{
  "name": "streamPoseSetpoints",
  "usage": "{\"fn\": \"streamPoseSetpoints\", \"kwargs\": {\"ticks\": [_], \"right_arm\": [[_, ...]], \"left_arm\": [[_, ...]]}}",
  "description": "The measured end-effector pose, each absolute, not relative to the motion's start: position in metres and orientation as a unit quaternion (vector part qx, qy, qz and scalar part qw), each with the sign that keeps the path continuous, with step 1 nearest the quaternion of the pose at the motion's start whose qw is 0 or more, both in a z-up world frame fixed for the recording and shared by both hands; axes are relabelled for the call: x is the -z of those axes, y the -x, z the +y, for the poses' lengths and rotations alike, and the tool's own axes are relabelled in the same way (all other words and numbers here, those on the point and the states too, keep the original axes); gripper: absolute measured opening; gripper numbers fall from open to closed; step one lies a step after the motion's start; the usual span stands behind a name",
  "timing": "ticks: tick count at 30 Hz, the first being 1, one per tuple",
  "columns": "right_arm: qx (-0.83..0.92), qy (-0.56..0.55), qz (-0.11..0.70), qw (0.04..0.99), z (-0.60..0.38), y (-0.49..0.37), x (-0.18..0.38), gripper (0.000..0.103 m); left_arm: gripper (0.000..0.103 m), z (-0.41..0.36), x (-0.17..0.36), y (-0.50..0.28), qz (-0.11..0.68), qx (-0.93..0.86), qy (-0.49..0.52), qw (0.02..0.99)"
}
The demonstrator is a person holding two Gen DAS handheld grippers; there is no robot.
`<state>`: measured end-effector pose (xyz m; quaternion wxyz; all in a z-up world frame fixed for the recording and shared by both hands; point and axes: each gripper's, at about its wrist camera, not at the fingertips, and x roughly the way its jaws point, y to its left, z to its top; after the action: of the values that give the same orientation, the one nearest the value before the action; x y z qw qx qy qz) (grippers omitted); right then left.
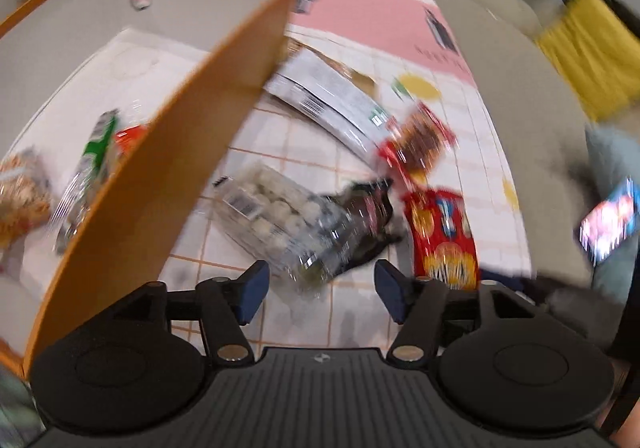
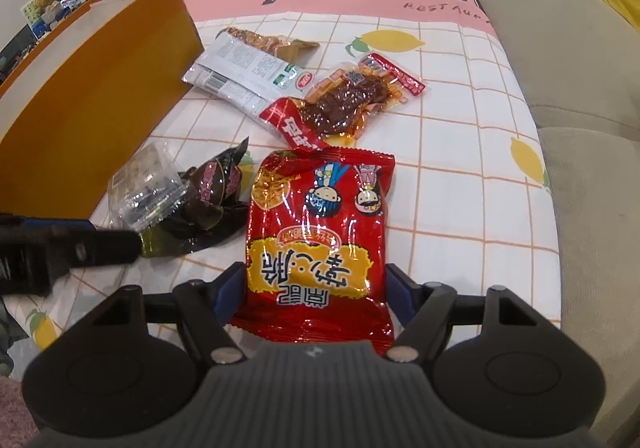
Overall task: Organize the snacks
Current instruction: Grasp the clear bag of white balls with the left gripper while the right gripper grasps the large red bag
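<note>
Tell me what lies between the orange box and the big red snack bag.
In the right wrist view, a clear plastic tray and a dark wrapped snack lie between the orange box and the red snack bag.

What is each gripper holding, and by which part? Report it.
Left gripper: nothing, fingers spread above the clear plastic snack tray. Right gripper: fingers straddle the red crinkly snack bag's lower end; contact cannot be told.

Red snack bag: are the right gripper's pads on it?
Cannot tell. In the right wrist view the red bag lies between the right gripper's fingers, its edges level with both pads, but neither contact nor a gap shows plainly.
</note>
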<state>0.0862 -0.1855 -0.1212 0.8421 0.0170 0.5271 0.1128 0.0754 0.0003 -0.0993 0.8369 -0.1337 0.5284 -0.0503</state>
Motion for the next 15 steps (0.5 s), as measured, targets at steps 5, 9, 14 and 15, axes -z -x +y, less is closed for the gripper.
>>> {"fn": "streamPoseSetpoints", "kwargs": {"ticks": [5, 9, 14, 15], "right_arm": [[-0.117, -0.014, 0.515, 0.849, -0.183, -0.088, 0.117, 0.071], [-0.119, -0.010, 0.512, 0.851, -0.181, -0.089, 0.118, 0.071], [-0.119, -0.010, 0.506, 0.854, -0.181, -0.090, 0.117, 0.071], [-0.119, -0.008, 0.505, 0.855, -0.181, -0.090, 0.117, 0.071]], "left_arm": [[0.078, 0.012, 0.097, -0.093, 0.527, -0.034, 0.219, 0.820], [0.079, 0.003, 0.102, -0.108, 0.531, -0.070, 0.222, 0.815], [0.080, -0.002, 0.118, -0.121, 0.547, -0.114, 0.223, 0.799], [0.080, -0.001, 0.121, -0.122, 0.548, -0.122, 0.225, 0.797]]}}
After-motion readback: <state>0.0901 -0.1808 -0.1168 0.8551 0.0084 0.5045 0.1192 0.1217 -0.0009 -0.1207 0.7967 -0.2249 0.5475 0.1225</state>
